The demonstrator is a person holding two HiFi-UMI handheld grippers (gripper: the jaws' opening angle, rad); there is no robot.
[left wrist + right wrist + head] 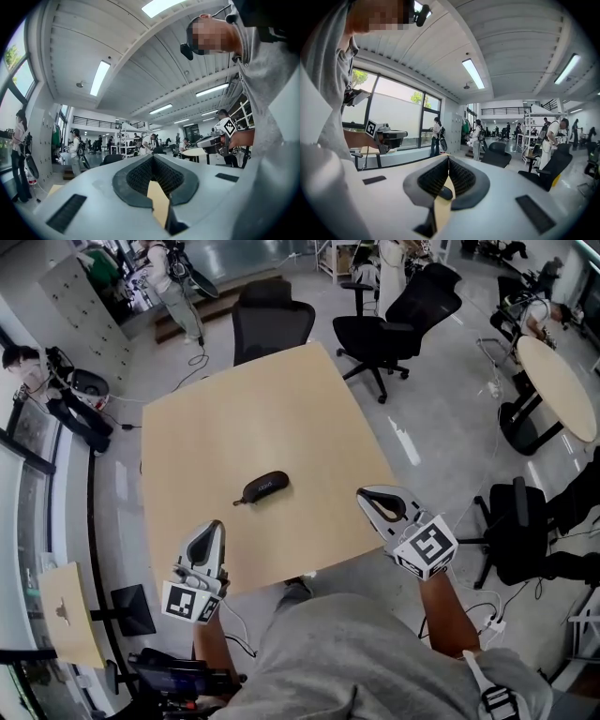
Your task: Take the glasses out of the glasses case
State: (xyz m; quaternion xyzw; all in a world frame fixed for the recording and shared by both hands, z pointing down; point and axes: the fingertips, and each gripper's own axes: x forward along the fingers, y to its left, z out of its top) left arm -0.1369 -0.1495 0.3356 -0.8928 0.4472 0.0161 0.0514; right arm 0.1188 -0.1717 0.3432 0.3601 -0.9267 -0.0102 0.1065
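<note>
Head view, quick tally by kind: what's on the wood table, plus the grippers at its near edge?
glasses case, black, lying on the table: 1
grippers, left gripper and right gripper, both shut and empty: 2
Total: 3

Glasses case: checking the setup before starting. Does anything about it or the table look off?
Nothing stands out. The dark glasses case lies closed and flat on the tan table, merely slanted to its edges. The left gripper and right gripper are shut and empty at its near edge.
</note>
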